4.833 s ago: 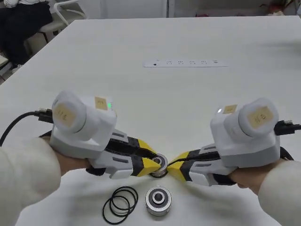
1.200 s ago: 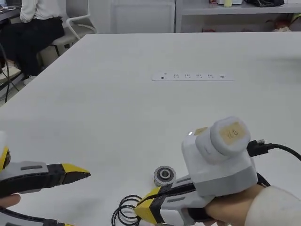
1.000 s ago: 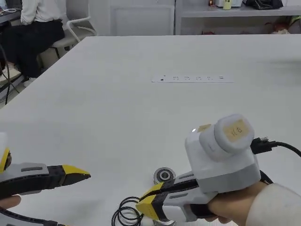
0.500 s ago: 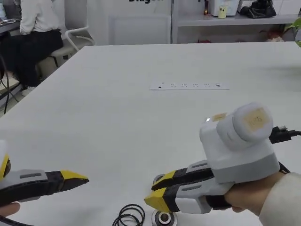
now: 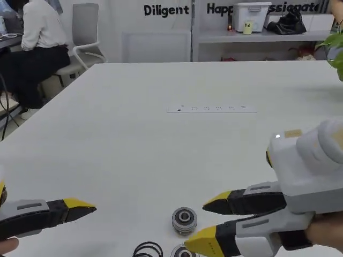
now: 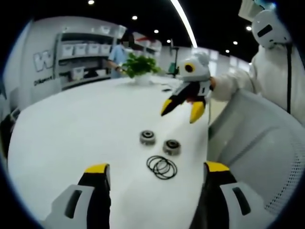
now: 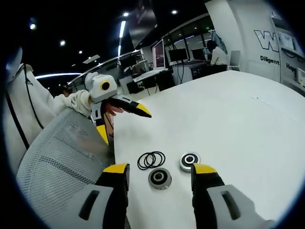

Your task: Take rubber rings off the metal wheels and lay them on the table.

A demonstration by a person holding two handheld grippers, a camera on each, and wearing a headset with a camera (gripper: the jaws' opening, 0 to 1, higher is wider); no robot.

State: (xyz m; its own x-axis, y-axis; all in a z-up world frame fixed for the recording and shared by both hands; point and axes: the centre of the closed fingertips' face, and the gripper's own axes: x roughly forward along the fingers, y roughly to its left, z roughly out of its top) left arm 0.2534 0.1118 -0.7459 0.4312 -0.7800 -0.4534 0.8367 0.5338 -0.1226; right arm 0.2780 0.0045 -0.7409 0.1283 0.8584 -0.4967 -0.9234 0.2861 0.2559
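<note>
White counter (image 5: 161, 150) carries a loose pile of thin black rubber rings (image 7: 151, 160), two small round metal wheels (image 5: 184, 219) just beside it. Whether a wheel wears a ring is too small to tell; if so, pin it with one tool and peel the ring's edge toward the pile. Left tool (image 6: 156, 168) and right tool (image 5: 197, 227) hover either side of the pile, jaws wide, empty.
</note>
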